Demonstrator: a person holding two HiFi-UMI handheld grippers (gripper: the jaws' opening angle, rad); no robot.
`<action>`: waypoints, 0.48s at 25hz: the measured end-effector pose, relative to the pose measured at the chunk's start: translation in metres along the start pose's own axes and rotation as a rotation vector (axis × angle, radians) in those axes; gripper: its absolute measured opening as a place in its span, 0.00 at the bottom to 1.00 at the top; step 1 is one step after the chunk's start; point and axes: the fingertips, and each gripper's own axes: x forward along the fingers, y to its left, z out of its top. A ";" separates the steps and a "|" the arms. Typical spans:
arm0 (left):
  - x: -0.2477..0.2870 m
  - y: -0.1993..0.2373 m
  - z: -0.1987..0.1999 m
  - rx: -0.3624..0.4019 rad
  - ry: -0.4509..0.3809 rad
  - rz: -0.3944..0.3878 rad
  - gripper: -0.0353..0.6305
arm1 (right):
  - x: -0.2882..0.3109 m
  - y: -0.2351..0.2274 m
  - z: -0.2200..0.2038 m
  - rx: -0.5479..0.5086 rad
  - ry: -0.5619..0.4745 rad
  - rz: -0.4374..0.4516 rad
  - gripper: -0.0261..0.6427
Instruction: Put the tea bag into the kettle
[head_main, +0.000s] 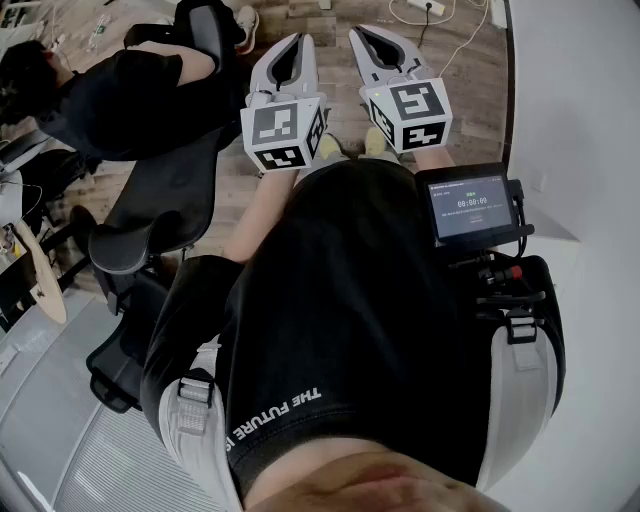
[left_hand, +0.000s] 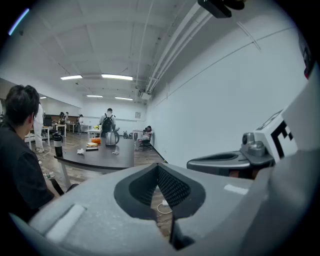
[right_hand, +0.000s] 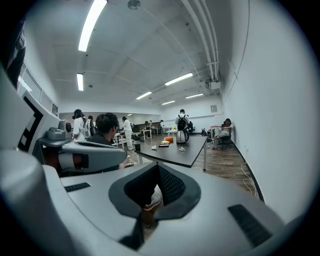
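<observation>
The left gripper (head_main: 297, 40) and right gripper (head_main: 366, 33) point toward 12 o'clock, side by side. Both are clenched on nothing, with the kettle (right_hand: 182, 136) well apart ahead.

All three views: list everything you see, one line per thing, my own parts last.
kettle: one, silver, on the far table
table: one, dark, across the room
bottle: one, black, on the table
small white item: one, white, on the table near the kettle; too small to identify
standing people: several, white and dark clothes, far side of the room
seated person: one, black top, ahead to the left
office chair: at least one, black, beside that person
screen: one, black, lit, at the waist, right side
left gripper: one, white-grey, jaws together, empty
right gripper: one, white-grey, jaws together, empty
</observation>
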 end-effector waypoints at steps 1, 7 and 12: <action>-0.001 0.001 0.000 -0.002 -0.001 0.001 0.06 | -0.001 -0.001 0.000 0.000 0.002 -0.003 0.05; -0.003 0.005 -0.001 0.005 0.013 0.023 0.06 | -0.006 -0.005 -0.002 -0.008 0.008 -0.019 0.05; -0.005 0.007 -0.002 0.034 0.036 0.041 0.06 | -0.009 -0.013 0.000 0.035 -0.021 -0.036 0.05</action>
